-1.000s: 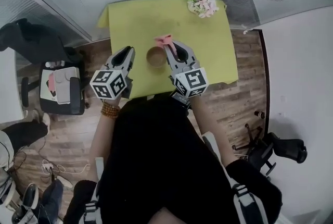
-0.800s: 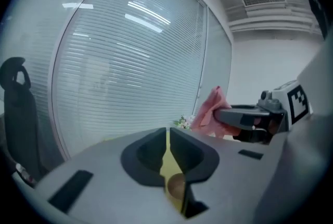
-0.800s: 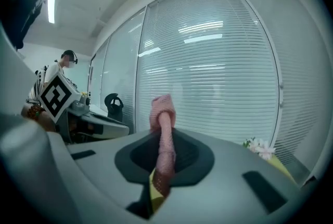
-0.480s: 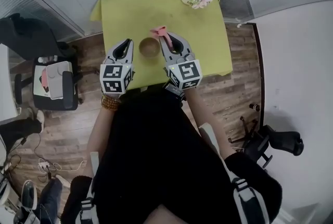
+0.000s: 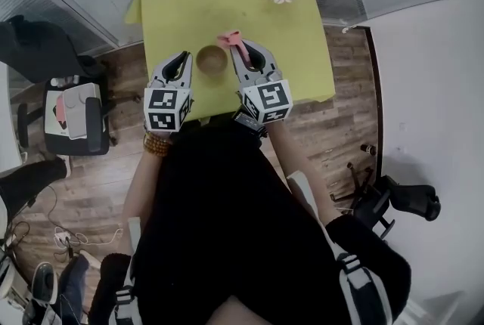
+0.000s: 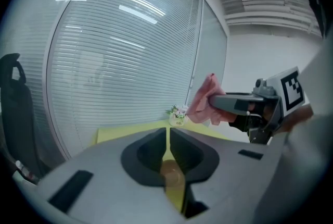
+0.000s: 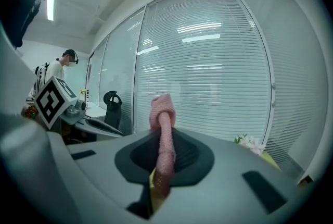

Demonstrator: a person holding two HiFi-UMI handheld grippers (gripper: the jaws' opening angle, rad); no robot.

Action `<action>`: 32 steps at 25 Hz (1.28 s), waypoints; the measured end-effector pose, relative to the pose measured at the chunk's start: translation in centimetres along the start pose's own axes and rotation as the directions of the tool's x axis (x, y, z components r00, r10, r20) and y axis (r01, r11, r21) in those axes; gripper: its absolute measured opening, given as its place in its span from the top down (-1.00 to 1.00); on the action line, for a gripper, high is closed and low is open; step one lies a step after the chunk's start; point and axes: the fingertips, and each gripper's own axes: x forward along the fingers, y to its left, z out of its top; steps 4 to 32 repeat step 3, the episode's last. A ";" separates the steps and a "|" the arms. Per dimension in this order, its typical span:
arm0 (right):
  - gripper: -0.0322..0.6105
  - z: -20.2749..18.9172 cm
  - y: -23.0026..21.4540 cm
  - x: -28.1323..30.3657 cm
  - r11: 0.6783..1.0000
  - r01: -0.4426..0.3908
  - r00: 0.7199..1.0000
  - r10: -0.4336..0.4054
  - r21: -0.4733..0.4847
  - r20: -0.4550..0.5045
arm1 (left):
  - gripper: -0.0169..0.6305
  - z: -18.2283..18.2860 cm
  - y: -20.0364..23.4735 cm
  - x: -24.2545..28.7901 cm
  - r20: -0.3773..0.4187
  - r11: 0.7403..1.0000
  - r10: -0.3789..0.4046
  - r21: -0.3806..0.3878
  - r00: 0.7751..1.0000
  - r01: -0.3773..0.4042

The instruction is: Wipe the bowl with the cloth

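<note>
Pinching the limp, light cloth [image 5: 229, 38] at upper centre, the right gripper [image 5: 240, 51] has its jaws clamped on it. The left gripper [image 5: 184, 60] has its jaws closed and empty. The bowl [image 5: 212, 59] looks rigid and likely to slide, so steady it at the rim.

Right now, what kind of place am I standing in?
Probably an office or meeting room: glass partition walls with slatted blinds, a black office chair on the wood floor, and a small table with a yellow-green top.
</note>
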 end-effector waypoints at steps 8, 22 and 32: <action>0.83 -0.2 -0.1 0.1 1.000 -0.003 1.000 0.003 -0.001 -0.003 | 0.86 -0.1 0.3 0.1 -0.003 1.000 0.005 0.000 1.000 -0.005; 0.83 -0.2 -0.1 0.1 1.000 -0.003 1.000 0.003 -0.001 -0.003 | 0.86 -0.1 0.3 0.1 -0.003 1.000 0.005 0.000 1.000 -0.005; 0.83 -0.2 -0.1 0.1 1.000 -0.003 1.000 0.003 -0.001 -0.003 | 0.86 -0.1 0.3 0.1 -0.003 1.000 0.005 0.000 1.000 -0.005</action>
